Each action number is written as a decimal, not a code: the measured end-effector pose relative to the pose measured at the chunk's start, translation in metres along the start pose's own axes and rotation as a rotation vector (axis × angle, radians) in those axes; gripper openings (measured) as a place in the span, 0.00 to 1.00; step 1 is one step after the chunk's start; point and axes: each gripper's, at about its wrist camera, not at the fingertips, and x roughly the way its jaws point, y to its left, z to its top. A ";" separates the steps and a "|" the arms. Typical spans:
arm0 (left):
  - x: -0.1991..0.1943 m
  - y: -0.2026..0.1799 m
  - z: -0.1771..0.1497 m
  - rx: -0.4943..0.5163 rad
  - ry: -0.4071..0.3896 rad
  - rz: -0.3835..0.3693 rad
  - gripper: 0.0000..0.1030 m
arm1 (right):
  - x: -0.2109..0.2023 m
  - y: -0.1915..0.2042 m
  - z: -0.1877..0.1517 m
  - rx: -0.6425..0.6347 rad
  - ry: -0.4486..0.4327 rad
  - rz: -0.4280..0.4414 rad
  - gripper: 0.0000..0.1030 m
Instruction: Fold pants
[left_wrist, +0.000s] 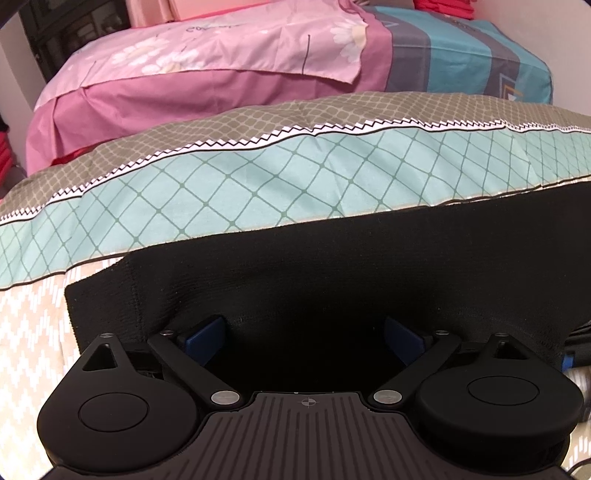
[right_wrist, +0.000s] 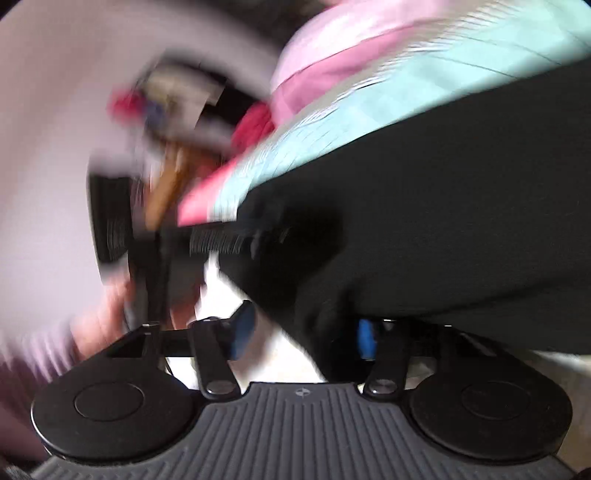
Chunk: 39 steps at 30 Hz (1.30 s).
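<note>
On my left wrist view, the left tongs (left_wrist: 304, 334) sit at the near edge of the black pants (left_wrist: 332, 266). Their blue pads (left_wrist: 207, 334) stand wide apart, with the dark fabric bunched up between them and over them; I cannot tell whether they actually pinch it. The pants lie spread across the bed (left_wrist: 33, 325), on a beige zigzag sheet, their far edge reaching the teal diamond-pattern quilt (left_wrist: 258, 177). Beyond that quilt lies a pink floral cover (left_wrist: 207, 48) and, to its right, a grey and teal striped cloth (left_wrist: 461, 51).

The right wrist view is badly smeared by motion. There the right tongs (right_wrist: 303, 334) show a blue pad on each side (right_wrist: 243, 332), set apart, and a fold of the black pants (right_wrist: 443, 206) hangs down between them, covering most of the right-hand pad. It looks as though the cloth is merely draped there, but the blur leaves me unsure of the grip. The teal quilt (right_wrist: 332, 110) shows behind the pants, with pink bedding (right_wrist: 325, 62) above.
</note>
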 end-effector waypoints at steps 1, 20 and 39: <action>0.000 -0.001 0.000 0.000 -0.002 0.002 1.00 | 0.001 0.007 -0.003 -0.056 0.047 -0.008 0.59; 0.003 -0.011 -0.007 0.015 -0.024 0.062 1.00 | -0.122 -0.041 0.029 -0.005 -0.371 -0.295 0.32; 0.009 -0.022 0.000 -0.053 0.010 0.158 1.00 | -0.274 -0.073 0.044 -0.022 -0.665 -0.759 0.59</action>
